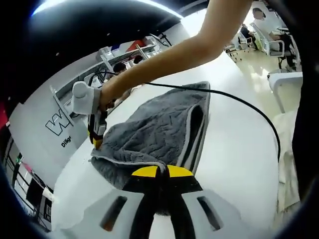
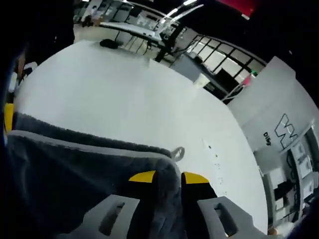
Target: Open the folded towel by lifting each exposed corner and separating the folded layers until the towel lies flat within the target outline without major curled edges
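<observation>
- The grey, plush folded towel with a paler grey border (image 1: 159, 127) lies on the broad white table (image 1: 234, 144), folded into layers, with a dark opening showing between the layers along its bordered edge.
- In the left gripper view, the left hand-held gripper (image 1: 162, 172), grey with yellow-tipped jaws, has its jaws pressed together on the towel's near edge, pinching the cloth between the yellow tips.
- In the same view, the right hand-held gripper (image 1: 96, 135) comes in at the towel's far corner, held in a person's hand (image 1: 107, 97) at the end of a bare forearm; its yellow-marked tips sit on the towel's corner, which looks slightly raised from the table.
- A thin black cable (image 1: 249, 107) curves across the table from beside the hand and passes over the towel's far edge.
- In the right gripper view, the right hand-held gripper (image 2: 169, 178) has its yellow-tipped jaws closed on a fold of the towel (image 2: 75, 174), grey cloth filling the gap between them.
- There the towel's pale border runs as a ridge across the near part of the view, and a small grey hanging loop (image 2: 178, 153) rests on the table just beyond the jaws.
- Beyond the table stand a white wall with dark lettering (image 2: 279, 132) and office furniture.
</observation>
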{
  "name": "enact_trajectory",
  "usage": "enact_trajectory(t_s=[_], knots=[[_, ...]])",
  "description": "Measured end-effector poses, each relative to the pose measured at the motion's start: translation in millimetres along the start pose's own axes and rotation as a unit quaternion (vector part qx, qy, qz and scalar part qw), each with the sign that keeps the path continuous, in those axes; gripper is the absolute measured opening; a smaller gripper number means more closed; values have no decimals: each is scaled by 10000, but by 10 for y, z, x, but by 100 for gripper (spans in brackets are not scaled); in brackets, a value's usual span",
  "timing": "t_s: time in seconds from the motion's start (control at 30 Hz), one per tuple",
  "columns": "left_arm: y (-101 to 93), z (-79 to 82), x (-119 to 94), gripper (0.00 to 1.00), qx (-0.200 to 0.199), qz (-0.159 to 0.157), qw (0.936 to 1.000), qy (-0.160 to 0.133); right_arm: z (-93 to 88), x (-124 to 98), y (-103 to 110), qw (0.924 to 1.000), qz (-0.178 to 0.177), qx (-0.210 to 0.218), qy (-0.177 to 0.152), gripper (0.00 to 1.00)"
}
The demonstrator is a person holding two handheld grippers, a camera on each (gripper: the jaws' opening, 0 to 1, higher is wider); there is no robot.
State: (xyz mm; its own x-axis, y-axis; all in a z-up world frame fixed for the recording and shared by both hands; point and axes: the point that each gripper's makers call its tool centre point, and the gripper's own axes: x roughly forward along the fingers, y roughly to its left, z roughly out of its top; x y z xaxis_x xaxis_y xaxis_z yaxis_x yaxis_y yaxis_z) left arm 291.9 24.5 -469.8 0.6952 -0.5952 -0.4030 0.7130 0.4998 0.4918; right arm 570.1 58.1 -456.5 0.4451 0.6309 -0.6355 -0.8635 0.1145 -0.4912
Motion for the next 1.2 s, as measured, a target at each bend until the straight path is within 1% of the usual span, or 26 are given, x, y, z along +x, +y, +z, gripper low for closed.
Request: enact_trajectory(t_s=[0.1, 0.17, 0.2, 0.23, 0.33, 0.4, 0.53, 0.73, 0.83, 1.0, 1.2], knots=[[-7, 3, 3, 3, -84, -11, 9999, -55, -25, 49, -8, 9999, 103, 56, 28, 18], [-10, 2, -1, 3, -126, -23, 9999, -78, -56, 98, 37, 9994, 336, 83, 54, 18], [-11, 5, -2, 3, -163, -29, 9998, -100, -80, 124, 53, 9987, 439, 264, 69, 18], [-13, 4, -3, 3, -224, -32, 9997, -120, -91, 138, 56, 9982, 479, 347, 70, 19], [-17, 2, -1, 3, -284, -33, 9995, -152, -126, 191, -6, 9979, 484, 425, 91, 24], [-21, 1, 2, 3, -348, -36, 9992, -174, -132, 183, 22, 9973, 537, 489, 99, 26], [-35, 7, 5, 3, -465, -46, 9987, -211, -138, 191, 94, 9960, 741, 480, 117, 21], [-59, 16, 11, 3, -694, -59, 9972, -286, -156, 204, 99, 9955, 760, 556, 64, 19], [-70, 22, 12, 3, -791, -65, 9964, -313, -150, 204, 132, 9950, 800, 606, 12, 16], [-109, 45, 21, 3, -860, -54, 9957, -330, -126, 203, 204, 9937, 901, 668, -4, 6], [-106, 46, 21, 3, -901, -40, 9954, -326, -100, 188, 234, 9944, 903, 544, 87, 2]])
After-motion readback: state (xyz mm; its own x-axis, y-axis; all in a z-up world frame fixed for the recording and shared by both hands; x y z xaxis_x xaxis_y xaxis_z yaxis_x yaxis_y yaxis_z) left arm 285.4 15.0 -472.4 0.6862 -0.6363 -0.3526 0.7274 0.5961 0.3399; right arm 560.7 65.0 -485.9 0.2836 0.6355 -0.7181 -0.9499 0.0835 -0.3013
